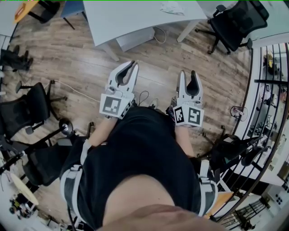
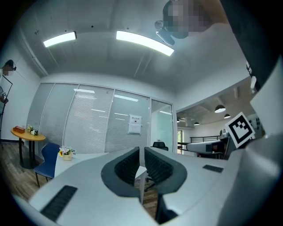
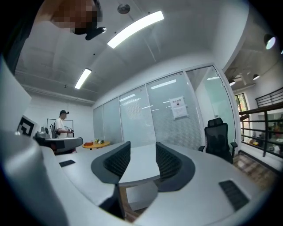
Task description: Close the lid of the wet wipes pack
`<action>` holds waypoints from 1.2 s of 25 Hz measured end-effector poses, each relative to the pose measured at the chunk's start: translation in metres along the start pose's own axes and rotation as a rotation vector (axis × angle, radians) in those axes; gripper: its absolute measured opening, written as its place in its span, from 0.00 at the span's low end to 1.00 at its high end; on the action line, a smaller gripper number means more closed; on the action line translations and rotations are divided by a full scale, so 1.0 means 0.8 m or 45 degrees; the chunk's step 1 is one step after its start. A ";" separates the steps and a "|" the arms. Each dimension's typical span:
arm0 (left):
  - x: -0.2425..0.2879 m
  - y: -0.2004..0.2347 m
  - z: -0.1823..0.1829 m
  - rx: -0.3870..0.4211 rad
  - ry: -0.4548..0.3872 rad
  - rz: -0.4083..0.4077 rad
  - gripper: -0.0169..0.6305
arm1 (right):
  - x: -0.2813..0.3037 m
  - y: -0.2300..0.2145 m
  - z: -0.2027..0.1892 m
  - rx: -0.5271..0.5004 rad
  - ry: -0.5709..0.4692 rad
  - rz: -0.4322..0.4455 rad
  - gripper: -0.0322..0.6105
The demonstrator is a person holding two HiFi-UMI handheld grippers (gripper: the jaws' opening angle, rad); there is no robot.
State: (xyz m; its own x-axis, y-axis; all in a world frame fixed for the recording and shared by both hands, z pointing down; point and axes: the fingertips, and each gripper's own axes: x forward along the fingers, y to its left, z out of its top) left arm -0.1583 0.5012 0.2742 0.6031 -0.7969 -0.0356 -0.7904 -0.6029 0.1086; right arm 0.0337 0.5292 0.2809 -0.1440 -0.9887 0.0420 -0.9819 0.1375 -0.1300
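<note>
Wet wipes pack: seemingly the pale, crumpled-looking packet lying on the white table at the top of the head view. It is too small to be sure it is the pack or to read its lid. It is well apart from both grippers.
White table: stands ahead of the person on the wooden floor. Its top shows beyond the jaws in the right gripper view.
Left gripper: held level before the body and aimed toward the table. Its own view shows the jaws closed to a thin slit with nothing between them.
Right gripper: level, beside the left one. Its own view shows the jaws spread wide with nothing between them, only the table top beyond.
Marker cubes: one sits at the rear of each gripper, left and right.
Person: a black top fills the lower middle of the head view.
Office chairs: a black one stands at the table's right end, another at the left edge.
Glass wall: has blinds behind it and a paper notice on it.
Round yellow table: stands far left, beside a blue chair.
Second person: stands far left in the right gripper view.
</note>
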 end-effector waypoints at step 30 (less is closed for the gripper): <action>0.146 0.113 -0.064 -0.020 0.100 -0.054 0.11 | 0.198 -0.027 -0.032 -0.021 0.030 -0.016 0.33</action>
State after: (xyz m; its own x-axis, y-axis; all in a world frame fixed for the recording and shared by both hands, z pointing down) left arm -0.1541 0.3554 0.3310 0.6429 -0.7650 0.0376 -0.7626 -0.6348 0.1243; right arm 0.0286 0.3716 0.3157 -0.1341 -0.9887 0.0669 -0.9856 0.1261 -0.1126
